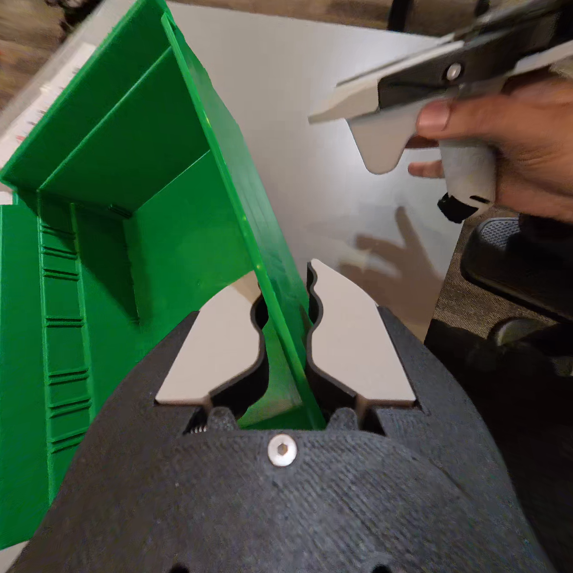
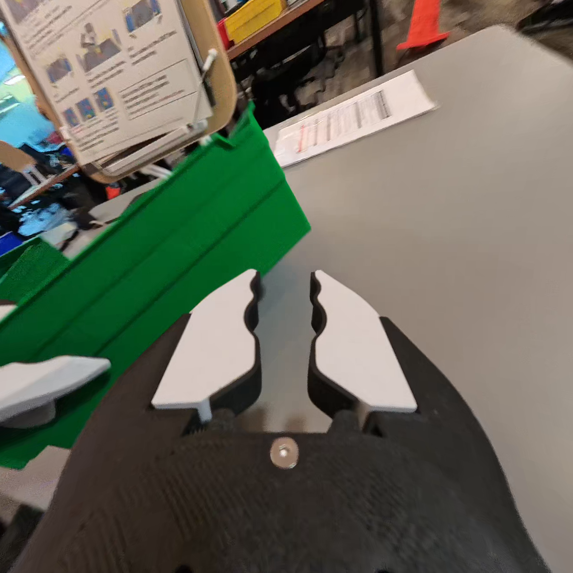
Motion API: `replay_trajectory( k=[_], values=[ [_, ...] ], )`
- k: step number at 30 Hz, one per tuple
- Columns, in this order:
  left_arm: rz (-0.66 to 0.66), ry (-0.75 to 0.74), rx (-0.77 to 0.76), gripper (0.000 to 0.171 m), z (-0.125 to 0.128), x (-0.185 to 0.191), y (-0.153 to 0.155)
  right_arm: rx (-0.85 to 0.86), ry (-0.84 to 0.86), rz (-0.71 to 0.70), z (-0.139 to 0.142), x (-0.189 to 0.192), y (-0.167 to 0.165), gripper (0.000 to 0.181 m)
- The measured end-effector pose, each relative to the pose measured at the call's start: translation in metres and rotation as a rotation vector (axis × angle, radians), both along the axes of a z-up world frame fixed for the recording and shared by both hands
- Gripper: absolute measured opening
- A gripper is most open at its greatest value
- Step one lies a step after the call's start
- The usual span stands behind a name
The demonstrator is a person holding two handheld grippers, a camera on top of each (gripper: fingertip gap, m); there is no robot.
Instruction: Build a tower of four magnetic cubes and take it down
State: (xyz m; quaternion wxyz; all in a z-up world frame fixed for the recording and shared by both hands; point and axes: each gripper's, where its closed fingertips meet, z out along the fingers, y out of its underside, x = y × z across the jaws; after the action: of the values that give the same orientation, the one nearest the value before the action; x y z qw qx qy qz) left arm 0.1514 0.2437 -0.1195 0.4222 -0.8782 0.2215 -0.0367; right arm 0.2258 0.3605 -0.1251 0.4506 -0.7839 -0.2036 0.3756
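A green plastic bin [image 1: 124, 155] with an inner divider stands on the grey table [image 1: 310, 124]. My left gripper [image 1: 283, 273] straddles the bin's near side wall. One finger is inside the bin and one outside, with a gap showing on both sides of the wall. My right gripper [image 2: 283, 276] is open and empty above the bare table, just right of the bin [image 2: 155, 263]. It also shows in the left wrist view [image 1: 325, 102], held by a hand [image 1: 511, 148] at the upper right. A finger of the left gripper [image 2: 46, 381] shows at the left edge of the right wrist view.
A printed sheet [image 2: 356, 117] lies on the table [image 2: 434, 248] beyond the bin. A clipboard with papers [image 2: 124, 77] hangs above the bin's far end. A second green piece [image 1: 18, 310] sits left of the bin. An orange cone [image 2: 424, 24], shelves and a black chair [image 1: 511, 263] lie off the table. Across from one pair of fingers to the other is roughly 15 cm.
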Motion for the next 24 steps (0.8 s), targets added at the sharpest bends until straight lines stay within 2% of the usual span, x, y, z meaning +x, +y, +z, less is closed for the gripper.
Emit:
replay_trajectory(
  k=[3, 5, 7, 14, 17, 20, 24],
  values=[
    [-0.018, 0.008, -0.043, 0.025, -0.025, 0.017, 0.027, 0.021, 0.012, -0.063, 0.003, 0.012, 0.022, 0.032],
    [-0.016, 0.094, -0.024, 0.025, -0.036, 0.019, 0.045, 0.007, 0.033, -0.074, 0.002, 0.014, 0.033, 0.032],
    [-0.009, 0.063, -0.034, 0.027, -0.046, 0.028, 0.059, -0.016, 0.041, -0.078, -0.003, 0.015, 0.04, 0.032],
    [-0.011, 0.237, 0.008, 0.033, -0.073, 0.037, 0.083, -0.127, 0.001, -0.065, -0.038, 0.018, 0.033, 0.035],
    [0.01, 0.233, 0.058, 0.038, -0.068, 0.037, 0.087, -0.071, 0.018, -0.083, -0.027, 0.025, 0.027, 0.034],
    [0.044, 0.255, 0.069, 0.054, -0.061, 0.029, 0.08, 0.007, 0.003, -0.07, -0.015, 0.027, 0.017, 0.033],
    [0.091, 0.155, 0.208, 0.064, -0.018, 0.011, 0.048, 0.148, -0.041, -0.049, 0.002, 0.018, -0.006, 0.043]
  ],
)
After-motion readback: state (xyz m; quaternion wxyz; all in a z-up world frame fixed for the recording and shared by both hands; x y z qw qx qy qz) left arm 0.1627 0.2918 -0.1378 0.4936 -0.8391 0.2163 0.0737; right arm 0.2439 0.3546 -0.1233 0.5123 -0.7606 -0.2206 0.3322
